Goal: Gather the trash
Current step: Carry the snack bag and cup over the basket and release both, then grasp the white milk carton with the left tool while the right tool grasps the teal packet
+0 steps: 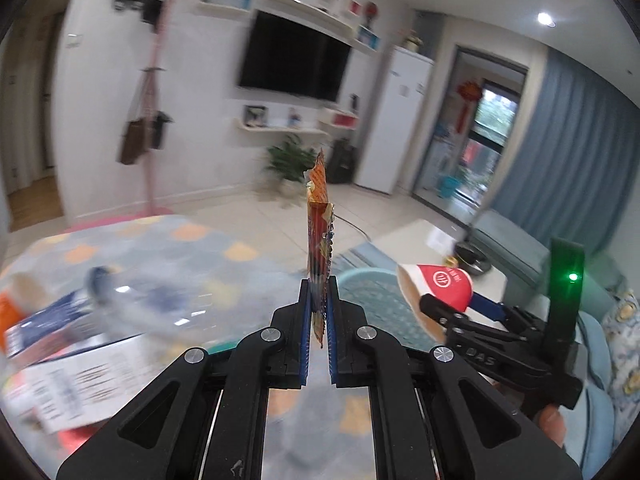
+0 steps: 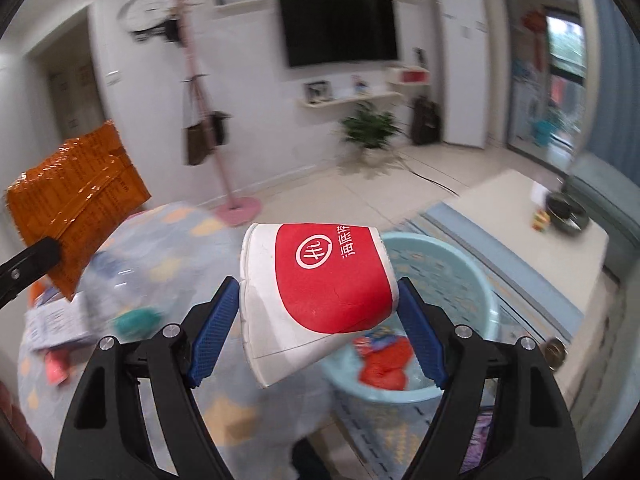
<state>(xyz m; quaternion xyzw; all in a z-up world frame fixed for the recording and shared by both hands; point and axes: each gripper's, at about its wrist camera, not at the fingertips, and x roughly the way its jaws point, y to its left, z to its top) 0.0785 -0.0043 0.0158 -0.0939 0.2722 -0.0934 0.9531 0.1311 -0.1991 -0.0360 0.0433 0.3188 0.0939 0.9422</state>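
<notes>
My left gripper [image 1: 319,300] is shut on an orange snack wrapper [image 1: 319,216], held edge-on above the table; the wrapper also shows in the right wrist view [image 2: 76,196]. My right gripper [image 2: 318,300] is shut on a flattened red and white paper cup [image 2: 320,288], held near the rim of a light blue basket [image 2: 476,276] that has red trash in it. The cup [image 1: 440,284] and the basket [image 1: 372,296] also show in the left wrist view, to the right of my left gripper.
A round table with a patterned cloth [image 1: 168,248] carries a plastic bottle [image 1: 132,300], paper leaflets [image 1: 60,392] and other litter. A white coffee table [image 2: 532,232] with a dark bowl stands to the right. A pink coat stand [image 2: 236,208] is behind.
</notes>
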